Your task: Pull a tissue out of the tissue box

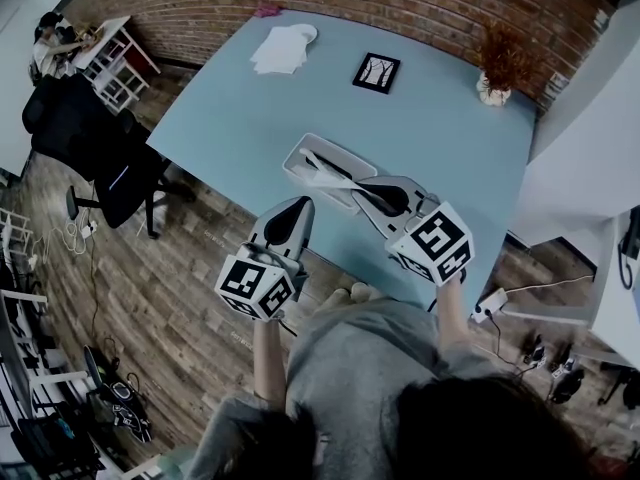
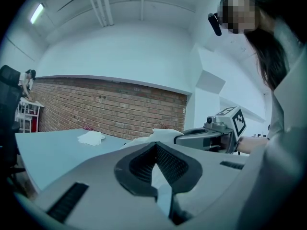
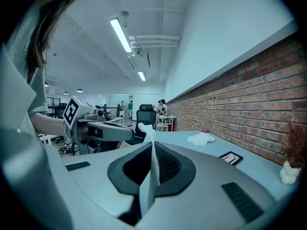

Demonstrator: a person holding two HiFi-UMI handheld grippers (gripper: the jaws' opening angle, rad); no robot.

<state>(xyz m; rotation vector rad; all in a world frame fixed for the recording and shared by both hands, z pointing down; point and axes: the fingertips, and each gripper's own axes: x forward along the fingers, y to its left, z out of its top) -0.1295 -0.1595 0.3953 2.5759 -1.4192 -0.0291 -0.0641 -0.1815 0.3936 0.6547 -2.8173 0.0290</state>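
The white tissue box (image 1: 308,156) lies on the light blue table (image 1: 240,108) near its front edge. A white tissue (image 1: 328,169) rises from the box. My right gripper (image 1: 352,181) is over the box's near end, shut on that tissue. In the right gripper view the tissue (image 3: 152,169) runs as a thin strip between the closed pads, and its end (image 3: 145,128) sticks up past the tips. My left gripper (image 1: 303,204) hovers at the table's front edge just left of the box. It looks shut, and I see nothing gripped in it.
A heap of loose white tissues (image 1: 282,50) lies at the far side of the table. A small framed picture (image 1: 376,72) and a vase of dried plant (image 1: 497,68) stand further right. A black office chair (image 1: 100,148) is left of the table. A brick wall (image 3: 240,90) is behind.
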